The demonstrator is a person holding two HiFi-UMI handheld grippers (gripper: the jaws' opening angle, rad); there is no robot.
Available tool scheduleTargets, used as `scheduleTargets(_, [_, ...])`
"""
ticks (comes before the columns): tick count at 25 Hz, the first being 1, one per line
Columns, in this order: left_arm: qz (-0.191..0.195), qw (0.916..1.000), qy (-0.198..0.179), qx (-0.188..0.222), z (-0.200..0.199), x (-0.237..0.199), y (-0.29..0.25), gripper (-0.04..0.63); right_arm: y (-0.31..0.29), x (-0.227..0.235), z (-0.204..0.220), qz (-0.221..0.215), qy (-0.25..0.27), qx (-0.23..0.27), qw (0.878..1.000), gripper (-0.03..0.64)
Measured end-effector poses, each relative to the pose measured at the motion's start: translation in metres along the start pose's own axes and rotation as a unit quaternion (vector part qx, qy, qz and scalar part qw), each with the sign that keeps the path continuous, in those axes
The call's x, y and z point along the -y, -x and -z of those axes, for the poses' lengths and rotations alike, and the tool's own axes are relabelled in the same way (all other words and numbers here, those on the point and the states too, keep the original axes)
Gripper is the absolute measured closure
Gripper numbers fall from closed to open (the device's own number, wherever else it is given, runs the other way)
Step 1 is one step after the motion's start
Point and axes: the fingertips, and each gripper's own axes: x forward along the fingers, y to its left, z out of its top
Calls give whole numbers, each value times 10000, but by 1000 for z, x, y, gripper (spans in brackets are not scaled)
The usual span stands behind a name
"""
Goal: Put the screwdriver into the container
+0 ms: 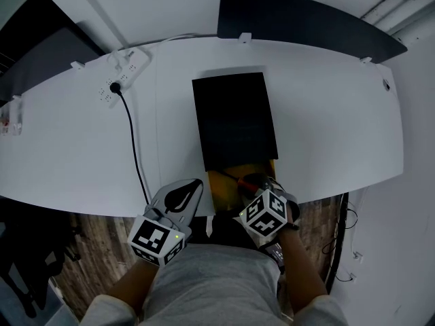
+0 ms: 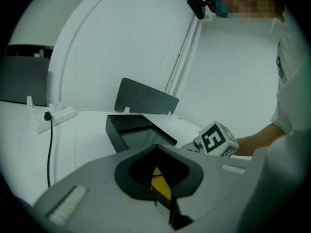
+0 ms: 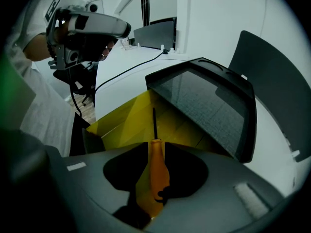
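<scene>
Pointing its thin black shaft into the open yellow box-shaped container (image 3: 121,123), the orange-handled screwdriver (image 3: 157,169) lies between the jaws of the right gripper (image 1: 264,190). Those jaws stand spread wide, their pads clear of the handle. The container sits at the middle of the white table's (image 1: 326,114) near edge, and a flat black lid (image 1: 234,121) covers its far part. Just left of it, over the same edge, the left gripper (image 1: 194,186) has its jaws pressed together on nothing. A white power strip (image 1: 122,73) with a black cable (image 1: 132,134) lies towards the far left corner.
</scene>
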Motion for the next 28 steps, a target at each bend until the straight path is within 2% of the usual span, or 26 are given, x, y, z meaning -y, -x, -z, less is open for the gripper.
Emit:
scheduleTargets(12, [194, 9995, -248, 19, -11, 21, -3, 595, 29, 5, -6, 136, -463, 524, 9975, 491])
scheduleTargets(21, [268, 9985, -455, 107, -28, 33, 1, 595, 69, 15, -23, 334, -987, 1247, 9867, 532])
scheduleTargets(25, [335, 9977, -553, 194, -39, 42, 2, 595, 86, 19, -28, 555, -1051, 1490, 9817, 552])
scheduleTargets(28, [383, 9970, -614, 269, -46, 48, 3, 595, 98, 15, -35, 557, -1180, 1688, 9770, 568])
